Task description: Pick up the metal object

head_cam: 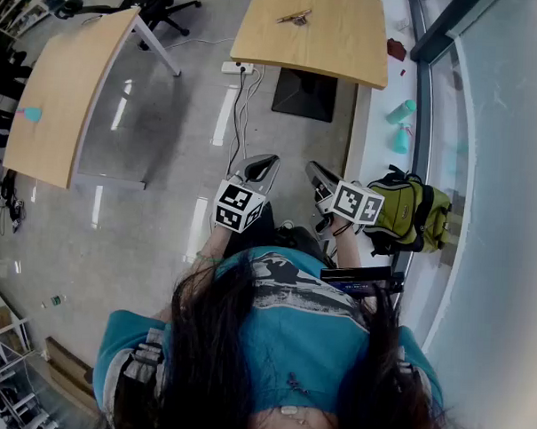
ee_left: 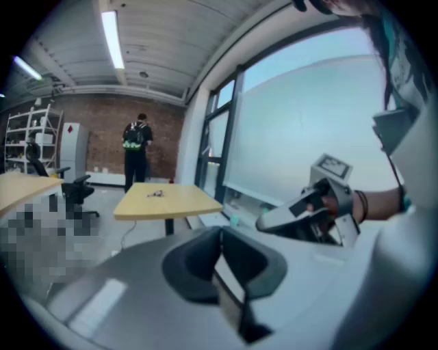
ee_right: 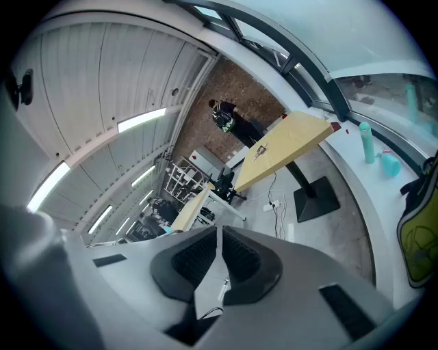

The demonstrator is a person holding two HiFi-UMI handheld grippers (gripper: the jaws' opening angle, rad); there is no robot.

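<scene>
The metal object (head_cam: 295,17) is a small thin piece lying on a light wooden table (head_cam: 347,44) some way ahead of me. It shows as a small speck on that table (ee_left: 178,203) in the left gripper view (ee_left: 156,193) and in the right gripper view (ee_right: 259,153). My left gripper (head_cam: 269,161) is held close to my body with its jaws shut and nothing between them. Beside it, my right gripper (head_cam: 313,169) is also shut and empty. Both are far from the table. The right gripper (ee_left: 301,212) also appears in the left gripper view.
A green-yellow backpack (head_cam: 411,215) lies on the floor at my right by the window. Two teal bottles (head_cam: 400,113) stand on the sill. A second wooden table (head_cam: 65,89) is at left, an office chair (head_cam: 158,0) behind it. A person (ee_left: 137,147) stands far off.
</scene>
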